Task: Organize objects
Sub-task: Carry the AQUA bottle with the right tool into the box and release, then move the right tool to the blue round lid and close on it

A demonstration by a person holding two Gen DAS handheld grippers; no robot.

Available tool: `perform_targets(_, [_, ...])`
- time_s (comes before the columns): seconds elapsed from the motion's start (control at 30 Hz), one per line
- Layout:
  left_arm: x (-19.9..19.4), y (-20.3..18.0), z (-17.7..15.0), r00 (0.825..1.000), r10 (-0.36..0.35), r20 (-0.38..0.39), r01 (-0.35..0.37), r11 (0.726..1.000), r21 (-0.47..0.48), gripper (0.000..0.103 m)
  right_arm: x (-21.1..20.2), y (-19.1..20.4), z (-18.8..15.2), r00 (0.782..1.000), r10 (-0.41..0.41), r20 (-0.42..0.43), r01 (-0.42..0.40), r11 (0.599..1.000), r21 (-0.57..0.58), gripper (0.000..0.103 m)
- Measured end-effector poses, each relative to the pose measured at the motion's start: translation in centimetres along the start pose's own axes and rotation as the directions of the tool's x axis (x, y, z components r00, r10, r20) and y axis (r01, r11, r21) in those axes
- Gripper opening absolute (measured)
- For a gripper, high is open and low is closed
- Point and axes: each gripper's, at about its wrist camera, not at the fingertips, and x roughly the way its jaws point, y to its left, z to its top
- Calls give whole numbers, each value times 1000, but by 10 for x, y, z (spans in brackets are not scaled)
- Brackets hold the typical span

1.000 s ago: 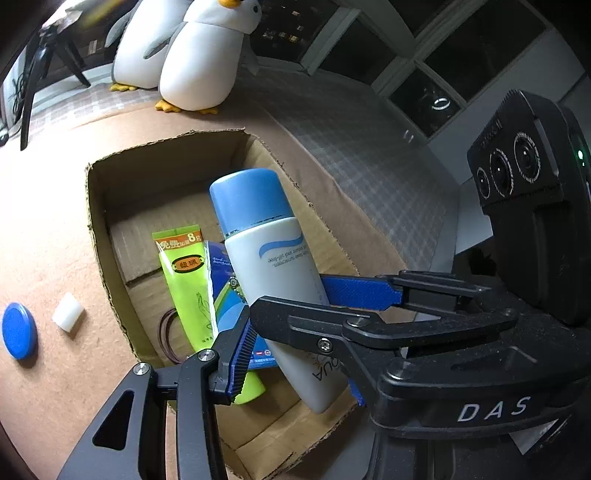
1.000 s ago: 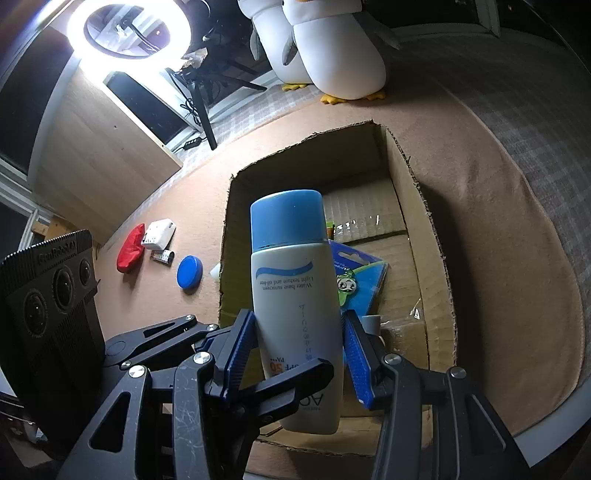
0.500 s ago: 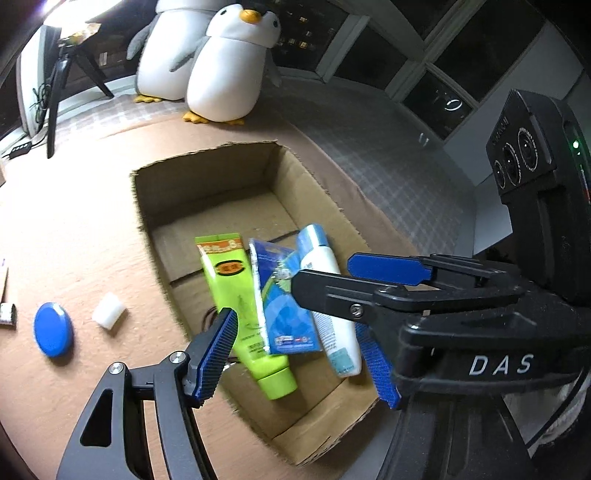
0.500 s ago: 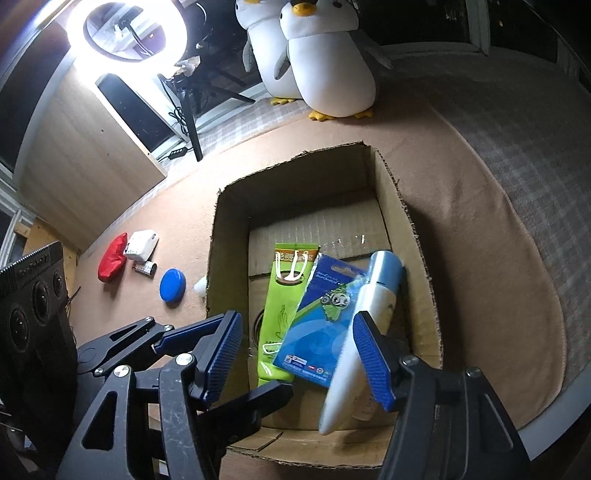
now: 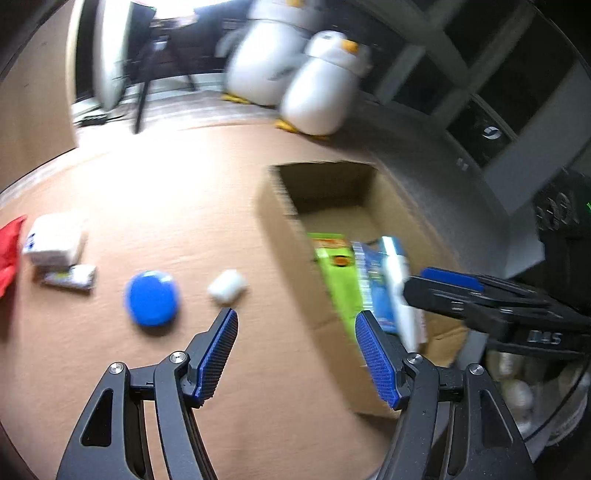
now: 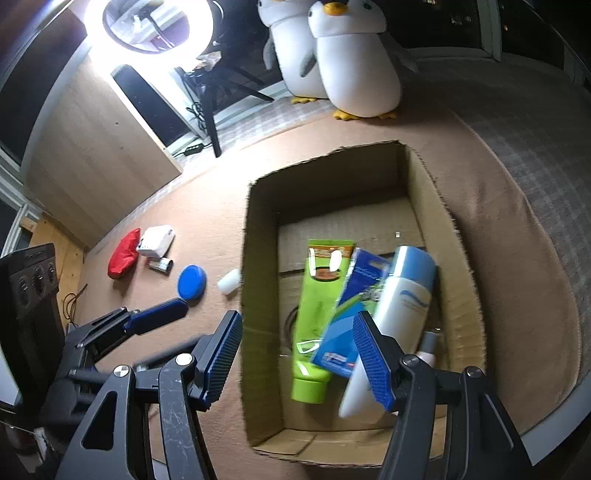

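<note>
The cardboard box (image 6: 255, 258) holds a green tube (image 6: 317, 306), a blue packet (image 6: 354, 317) and the white bottle with a blue cap (image 6: 399, 306), all lying flat. My right gripper (image 6: 297, 358) is open and empty above the box's near left wall. My left gripper (image 5: 295, 354) is open and empty over the brown mat, left of the box (image 5: 288, 236). On the mat lie a blue round lid (image 5: 151, 299), a small white piece (image 5: 227, 286), a white box (image 5: 55, 240), a small tube (image 5: 70, 277) and a red pouch (image 5: 9, 247). The left wrist view is blurred.
Two plush penguins (image 6: 351, 62) stand beyond the box. A ring light (image 6: 147, 22) on a tripod and a wooden cabinet (image 6: 96, 166) are at the back left. The mat's edge curves along the right (image 6: 554, 295).
The white bottle left my right gripper and now lies in the box. My left gripper swung left, away from the box, toward the loose items on the mat.
</note>
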Motion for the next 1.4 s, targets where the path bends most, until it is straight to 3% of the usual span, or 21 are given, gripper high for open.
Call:
perform_targets(0.37, [-11, 89, -22, 984, 176, 10, -175, 982, -76, 69, 21, 60, 11, 997, 82, -13, -83, 993, -78, 59])
perform_targets(0.53, [-10, 106, -33, 981, 193, -2, -192, 976, -100, 69, 44, 101, 17, 994, 93, -50, -100, 982, -158, 59])
perform_targets(0.7, [-18, 121, -47, 981, 195, -10, -195, 973, -126, 69, 82, 139, 21, 993, 62, -100, -84, 968, -236, 59])
perform_targets(1.0, [-43, 157, -77, 980, 197, -8, -195, 961, -198, 69, 153, 171, 21, 981, -24, -194, -36, 953, -301, 59])
perform_targets(1.2, [-55, 174, -89, 981, 194, -1, -189, 954, -234, 69, 175, 175, 20, 971, -123, -204, 46, 937, -347, 59])
perform_targets(1.4, [-59, 182, -94, 982, 187, 2, -181, 952, -247, 69, 185, 175, 19, 960, -154, -232, 62, 931, -360, 59])
